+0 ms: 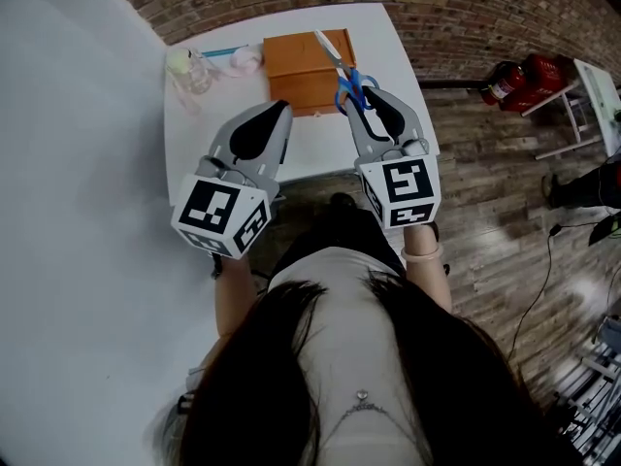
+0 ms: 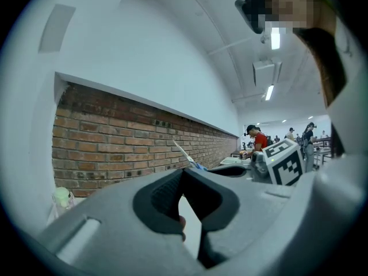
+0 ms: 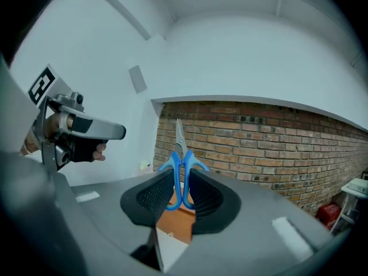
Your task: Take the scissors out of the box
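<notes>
Scissors (image 1: 342, 66) sat clamped by their blue handles in the right gripper (image 1: 374, 100), blades pointing away, above the wooden box (image 1: 296, 66) on the counter (image 1: 291, 153), seemingly to clear its rim. The left gripper (image 1: 279, 113) hung closed, empty.

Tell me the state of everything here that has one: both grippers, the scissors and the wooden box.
Right gripper: shut on the scissors by their blue handles.
Scissors: blades together, raised over the wooden box, tips pointing away from the person.
Left gripper: shut, nothing between its jaws.
Wooden box: standing on the table; open or closed cannot be told.
</notes>
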`<state>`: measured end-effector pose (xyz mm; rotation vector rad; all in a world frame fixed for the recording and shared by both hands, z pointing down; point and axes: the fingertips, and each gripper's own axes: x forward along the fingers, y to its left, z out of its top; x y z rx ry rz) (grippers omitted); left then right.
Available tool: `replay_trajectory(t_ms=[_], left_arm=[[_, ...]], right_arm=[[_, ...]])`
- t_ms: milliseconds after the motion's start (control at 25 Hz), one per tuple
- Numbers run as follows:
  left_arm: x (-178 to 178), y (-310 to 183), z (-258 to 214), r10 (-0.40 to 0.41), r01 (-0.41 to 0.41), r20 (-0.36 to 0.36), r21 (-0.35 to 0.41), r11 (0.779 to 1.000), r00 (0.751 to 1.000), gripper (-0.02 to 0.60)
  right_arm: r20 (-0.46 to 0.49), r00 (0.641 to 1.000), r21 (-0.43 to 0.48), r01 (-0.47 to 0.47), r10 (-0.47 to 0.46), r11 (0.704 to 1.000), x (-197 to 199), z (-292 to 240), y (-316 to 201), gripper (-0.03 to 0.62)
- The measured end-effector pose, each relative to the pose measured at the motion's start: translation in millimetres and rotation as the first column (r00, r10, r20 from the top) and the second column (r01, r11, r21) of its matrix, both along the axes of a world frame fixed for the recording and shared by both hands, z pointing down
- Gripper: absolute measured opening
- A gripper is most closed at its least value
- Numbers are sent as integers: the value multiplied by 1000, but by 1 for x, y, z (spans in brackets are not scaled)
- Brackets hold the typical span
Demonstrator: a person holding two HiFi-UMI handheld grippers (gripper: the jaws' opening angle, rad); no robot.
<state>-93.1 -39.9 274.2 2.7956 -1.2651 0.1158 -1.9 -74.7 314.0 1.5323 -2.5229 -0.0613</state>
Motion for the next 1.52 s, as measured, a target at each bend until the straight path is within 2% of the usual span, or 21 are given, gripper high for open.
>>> replay_trajectory(t_ms=[520,840,1520], left_arm=[[7,3,-7,19,-18,-21,21,1000,1000,0],[28,4,-13,14,-14,-17,20,1000,1000,0],[46,22,-11,-84,85,10,-3,996,996,0]], right_arm=[[5,1000,49,-15,15,999,4,-21,11,95],[22,1000,78,3,-5,997,19,-38,15,95],[130,987,116,83,-98,990,45,-59,38,95]])
